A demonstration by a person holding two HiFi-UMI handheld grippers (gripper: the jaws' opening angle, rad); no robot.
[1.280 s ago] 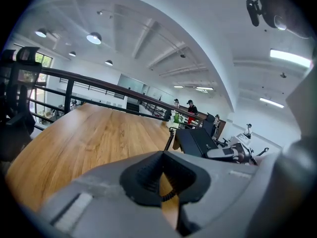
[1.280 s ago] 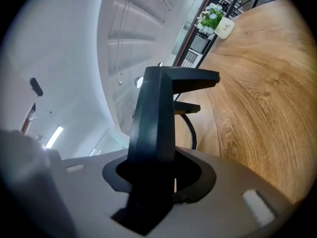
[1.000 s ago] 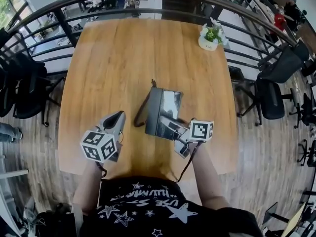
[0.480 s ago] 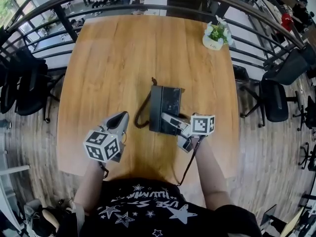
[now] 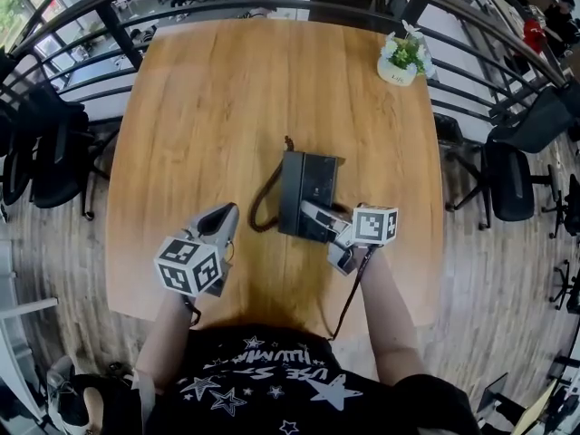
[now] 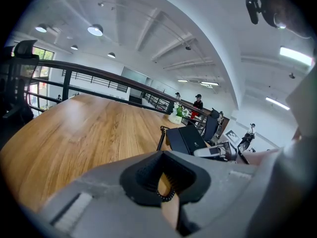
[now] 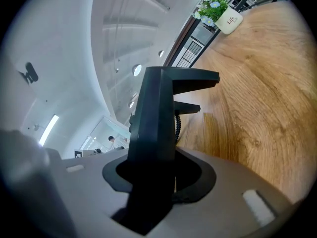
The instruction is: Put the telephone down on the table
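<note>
While the right gripper (image 5: 322, 218) is clenching the near right corner of the telephone (image 5: 306, 188), the black set is sitting face up at the middle of the table (image 5: 217, 107), low against the wood. Whether its base is touching the wood cannot be told. In the right gripper view the phone's dark body is filling the gap between the jaws, and both pads are pressing on it. A coiled cord (image 5: 262, 208) is looping out from the phone's left side and lying on the tabletop.

The left gripper (image 5: 220, 217) is hovering over the near left part of the table, well apart from the phone, pointing away from the person. Its jaws are standing together with only a thin slit between the pads, and they are holding nothing.

A white pot (image 5: 400, 62) of green plants is standing at the far right corner of the table. A dark railing (image 5: 118, 34) is curving round the far side, and black chairs (image 5: 507, 184) are standing on the floor to the right.
</note>
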